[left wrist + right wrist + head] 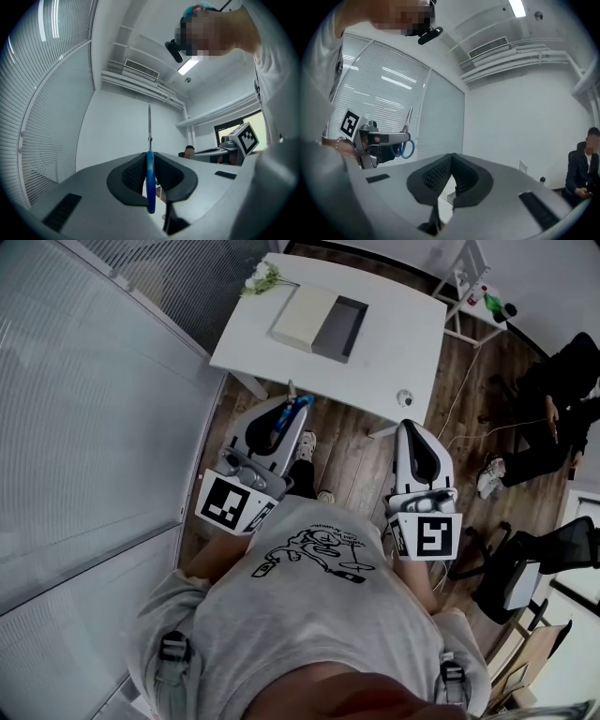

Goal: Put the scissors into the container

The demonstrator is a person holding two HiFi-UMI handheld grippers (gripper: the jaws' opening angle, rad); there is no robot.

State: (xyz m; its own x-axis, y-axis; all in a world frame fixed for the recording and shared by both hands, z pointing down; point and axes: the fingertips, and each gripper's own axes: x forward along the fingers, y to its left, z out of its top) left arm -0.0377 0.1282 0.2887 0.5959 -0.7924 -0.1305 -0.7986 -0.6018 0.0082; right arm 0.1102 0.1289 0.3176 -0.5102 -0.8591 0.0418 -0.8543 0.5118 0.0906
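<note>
The scissors (292,414) have blue handles, and my left gripper (281,424) is shut on them well short of the table. In the left gripper view the blue handle (150,180) is pinched between the jaws and the blade points straight up. The dark grey open container (339,328) rests on the white table (403,348), beside a cream box (304,317). My right gripper (407,427) is held level at the right, its jaws together with nothing between them (451,161). The right gripper view also shows the left gripper (377,140) with the scissors (407,140).
A glass wall with blinds (84,427) runs along the left. Flowers (262,279) and a small round object (404,397) sit on the table. A seated person (562,399), a cable and an office chair (511,582) occupy the wooden floor at the right.
</note>
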